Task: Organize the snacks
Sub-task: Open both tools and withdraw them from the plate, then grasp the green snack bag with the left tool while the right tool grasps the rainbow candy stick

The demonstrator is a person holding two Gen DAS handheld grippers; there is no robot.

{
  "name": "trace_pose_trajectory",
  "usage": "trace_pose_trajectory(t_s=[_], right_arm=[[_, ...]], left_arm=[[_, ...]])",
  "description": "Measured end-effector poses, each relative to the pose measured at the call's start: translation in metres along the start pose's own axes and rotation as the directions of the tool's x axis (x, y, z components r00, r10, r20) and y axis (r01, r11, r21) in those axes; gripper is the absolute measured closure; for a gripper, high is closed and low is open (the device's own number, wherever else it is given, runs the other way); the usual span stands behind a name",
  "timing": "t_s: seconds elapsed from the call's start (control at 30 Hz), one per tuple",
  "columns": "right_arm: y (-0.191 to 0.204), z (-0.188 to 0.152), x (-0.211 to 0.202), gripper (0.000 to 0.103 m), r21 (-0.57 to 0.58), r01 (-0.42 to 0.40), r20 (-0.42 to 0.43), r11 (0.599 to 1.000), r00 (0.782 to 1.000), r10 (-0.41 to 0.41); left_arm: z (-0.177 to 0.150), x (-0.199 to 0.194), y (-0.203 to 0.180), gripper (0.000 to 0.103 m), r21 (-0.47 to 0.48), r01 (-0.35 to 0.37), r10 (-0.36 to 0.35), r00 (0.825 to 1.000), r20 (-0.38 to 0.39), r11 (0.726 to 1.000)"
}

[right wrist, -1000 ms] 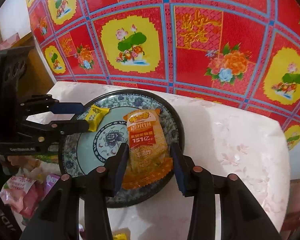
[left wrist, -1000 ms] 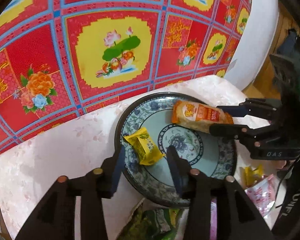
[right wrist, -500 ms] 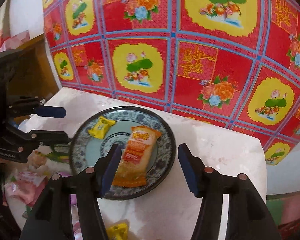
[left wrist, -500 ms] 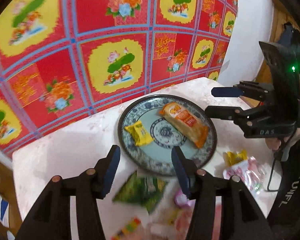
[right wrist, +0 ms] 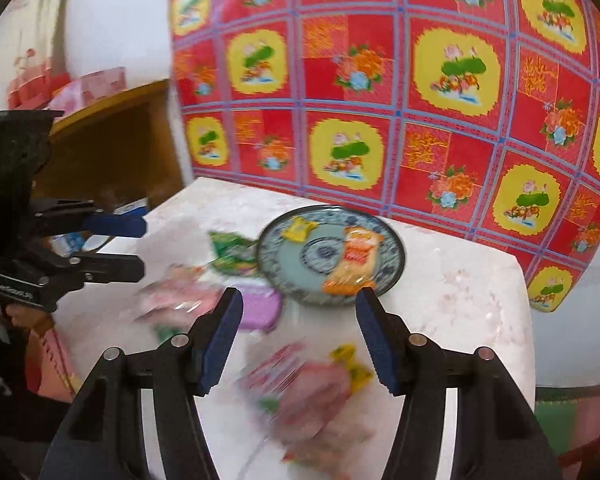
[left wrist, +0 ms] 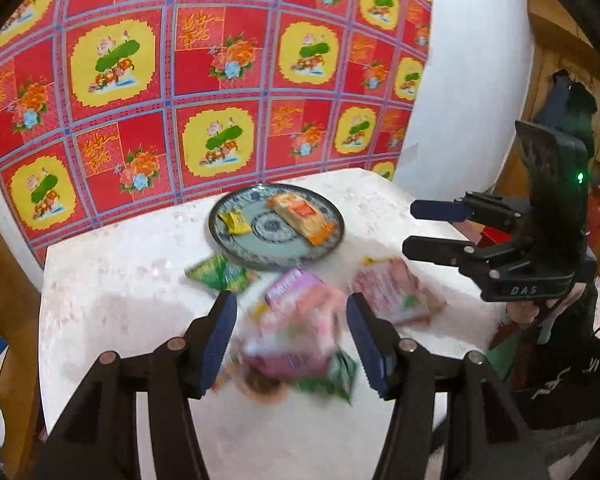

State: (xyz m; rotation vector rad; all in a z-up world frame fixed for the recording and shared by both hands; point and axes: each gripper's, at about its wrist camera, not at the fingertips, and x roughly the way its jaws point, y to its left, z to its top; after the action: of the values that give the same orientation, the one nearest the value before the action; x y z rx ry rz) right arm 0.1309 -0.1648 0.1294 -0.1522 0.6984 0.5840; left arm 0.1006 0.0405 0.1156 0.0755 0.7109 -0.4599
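Note:
A blue patterned plate (left wrist: 274, 246) (right wrist: 288, 268) stands at the back of the white table, close to the wall. On it lie a small yellow candy (left wrist: 236, 222) (right wrist: 298, 230) and an orange cracker pack (left wrist: 302, 218) (right wrist: 354, 262). My left gripper (left wrist: 292, 340) (right wrist: 142, 246) hovers above a blurred pile of pink and purple packs (left wrist: 296, 320), its jaws opening, nothing gripped. My right gripper (right wrist: 300, 336) (left wrist: 416, 228) is open and empty, held above a pink pack (right wrist: 312, 392) and a yellow candy (right wrist: 354, 364).
A green packet (left wrist: 220, 274) (right wrist: 234, 254) lies just left of the plate, and another pink pack (left wrist: 396, 296) sits to the right. A red and yellow flowered cloth (left wrist: 220, 80) hangs behind. A wooden shelf (right wrist: 112, 140) stands beside the table's left edge.
Both grippers let go of their snacks on the plate, opened, and drew back and up. The plate now looks small and far, and the loose packs have come into view.

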Motion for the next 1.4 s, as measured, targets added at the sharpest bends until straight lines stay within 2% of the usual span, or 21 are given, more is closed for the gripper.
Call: trace_pose_trajectory(t_s=[0.1, 0.23, 0.33, 0.5, 0.63, 0.73, 0.83, 0.97, 1.07, 1.13, 1.23, 1.4], right_arm=[[0.012, -0.016, -0.015, 0.043, -0.019, -0.02, 0.028, 1.0, 0.999, 0.02], [0.017, -0.05, -0.031, 0.043, -0.007, -0.054, 0.109, 0.998, 0.992, 0.055], [0.02, -0.075, -0.037, 0.043, 0.007, -0.074, 0.151, 0.997, 0.986, 0.072], [0.021, -0.101, -0.026, 0.043, 0.067, -0.135, 0.109, 0.989, 0.986, 0.128], [0.019, -0.113, -0.017, 0.043, 0.099, -0.14, 0.07, 0.985, 0.989, 0.134], [0.018, -0.119, -0.009, 0.043, 0.116, -0.121, 0.043, 0.986, 0.992, 0.117], [0.019, -0.124, -0.011, 0.043, 0.111, -0.114, 0.06, 0.987, 0.992, 0.108], [0.017, -0.127, -0.012, 0.042, 0.119, -0.12, 0.084, 0.986, 0.99, 0.111], [0.016, -0.128, -0.012, 0.042, 0.13, -0.129, 0.098, 0.983, 0.988, 0.117], [0.018, -0.128, -0.012, 0.042, 0.123, -0.122, 0.1, 0.985, 0.989, 0.11], [0.02, -0.128, -0.012, 0.042, 0.104, -0.108, 0.103, 0.989, 0.99, 0.097], [0.012, -0.129, -0.014, 0.042, 0.146, -0.151, 0.12, 0.978, 0.984, 0.134]], left_arm=[[-0.027, -0.009, -0.012, 0.042, 0.0, 0.0, 0.0, 1.0, 0.009, 1.0], [-0.063, -0.02, -0.024, 0.042, -0.017, -0.003, 0.003, 0.998, 0.056, 1.0], [-0.082, -0.018, -0.03, 0.042, -0.024, -0.015, 0.016, 0.999, 0.052, 1.0], [-0.104, -0.002, -0.03, 0.042, -0.06, -0.045, 0.047, 0.999, 0.026, 0.997], [-0.115, 0.011, -0.021, 0.042, -0.123, -0.036, 0.037, 0.999, 0.005, 0.992], [-0.119, 0.01, -0.021, 0.042, -0.132, -0.034, 0.039, 0.999, 0.035, 0.991], [-0.119, 0.011, -0.022, 0.042, -0.138, -0.042, 0.049, 0.998, 0.048, 0.989], [-0.107, 0.006, -0.037, 0.041, -0.077, -0.044, 0.054, 0.989, 0.134, 0.996], [-0.097, 0.01, -0.049, 0.026, -0.025, -0.116, 0.119, 0.976, 0.18, 0.993], [-0.093, 0.015, -0.053, 0.025, 0.012, -0.137, 0.132, 0.971, 0.2, 0.99], [-0.087, 0.028, -0.05, 0.025, 0.023, -0.124, 0.118, 0.977, 0.179, 0.992], [-0.078, 0.048, -0.031, 0.025, -0.053, -0.068, 0.073, 0.993, 0.097, 0.996]])
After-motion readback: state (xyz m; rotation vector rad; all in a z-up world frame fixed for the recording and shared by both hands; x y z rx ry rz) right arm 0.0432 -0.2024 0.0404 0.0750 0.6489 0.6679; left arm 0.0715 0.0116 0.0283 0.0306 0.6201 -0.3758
